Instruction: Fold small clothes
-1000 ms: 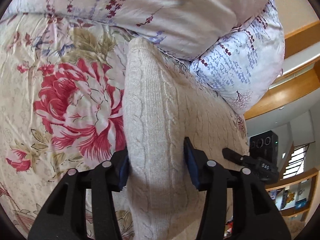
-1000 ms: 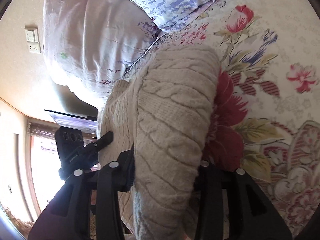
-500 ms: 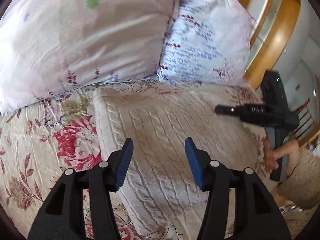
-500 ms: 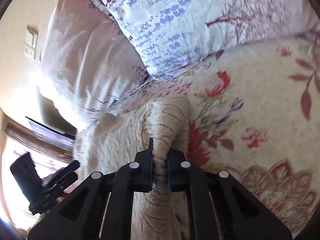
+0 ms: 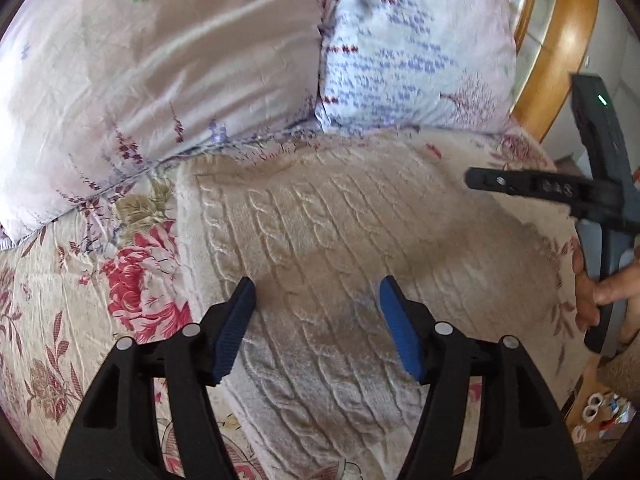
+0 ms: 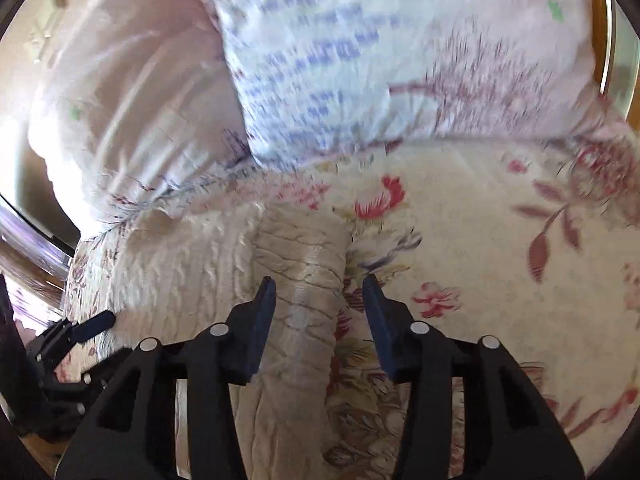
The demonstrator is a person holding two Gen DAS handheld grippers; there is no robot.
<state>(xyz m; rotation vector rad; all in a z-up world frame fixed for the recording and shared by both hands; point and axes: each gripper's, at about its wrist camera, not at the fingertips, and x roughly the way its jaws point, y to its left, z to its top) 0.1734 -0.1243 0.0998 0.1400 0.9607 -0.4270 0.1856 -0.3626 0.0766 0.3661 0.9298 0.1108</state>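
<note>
Both grippers have let go of the cream cable-knit sweater since a second ago, when each had a fold of it between its pads; the knit now lies flat on the floral bedspread.

From the left wrist view, the left gripper (image 5: 316, 322) hangs above the sweater (image 5: 340, 240), its blue pads (image 5: 236, 328) apart and opening further, with nothing between them but the knit lying below. The sweater sits as a folded slab near the head of the bedspread (image 5: 60, 320), its far edge just short of the two pillows (image 5: 180, 60), its left edge a neat straight fold. That flat lie suggests the fold has just been laid down, so the jaws part to free the cloth without dragging it. At the right edge of the bed the other gripper's body (image 5: 592, 200) shows, held by a hand (image 5: 604, 292).

From the right wrist view, blurred by motion, the right gripper (image 6: 318, 316) is above the sweater's (image 6: 304, 280) right edge, where a thick rolled fold runs between its pads (image 6: 260, 320) without being pinched. Those jaws are opening too. The roll looks bulkier than the rest, so I judge this edge may still need smoothing. The left gripper's tip (image 6: 94, 324) shows at the lower left, over the knit.
</note>
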